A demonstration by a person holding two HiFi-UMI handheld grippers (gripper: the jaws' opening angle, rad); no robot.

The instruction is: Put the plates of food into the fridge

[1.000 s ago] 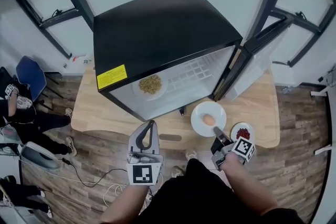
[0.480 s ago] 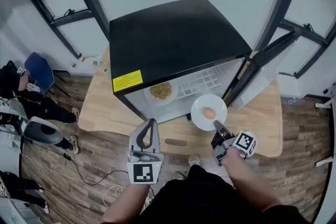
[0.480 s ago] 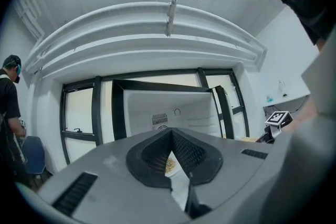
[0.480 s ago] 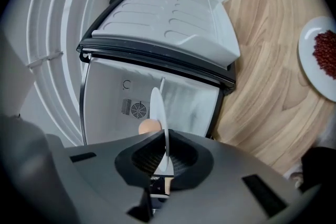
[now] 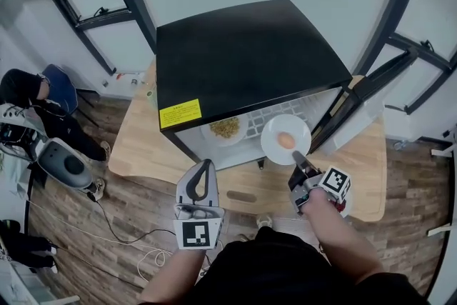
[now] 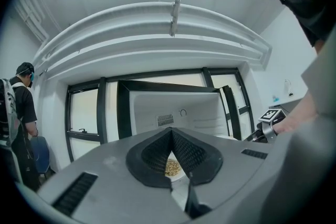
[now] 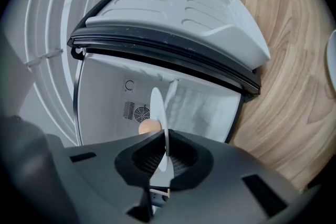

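Note:
The black fridge (image 5: 243,61) stands on the wooden table (image 5: 139,146) with its white inside facing me. A plate of yellowish grains (image 5: 225,128) lies on the fridge floor at the left. My right gripper (image 5: 297,158) is shut on the near rim of a white plate (image 5: 285,140) carrying a round orange-brown piece of food (image 5: 285,141), held level at the fridge's opening. In the right gripper view this plate (image 7: 159,123) shows edge-on between the jaws. My left gripper (image 5: 205,168) hangs shut and empty in front of the table's near edge, pointing at the grain plate (image 6: 171,167).
The fridge door (image 5: 357,107) stands swung out at the right, beside the held plate. A white rim of another plate (image 7: 332,60) shows on the table at far right. A person (image 5: 32,93) and a grey device (image 5: 64,164) with cables are on the floor at left.
My right gripper has lifted the plate with the round food off the table and carried it forward to the fridge's opening. The left gripper has stayed where it was.

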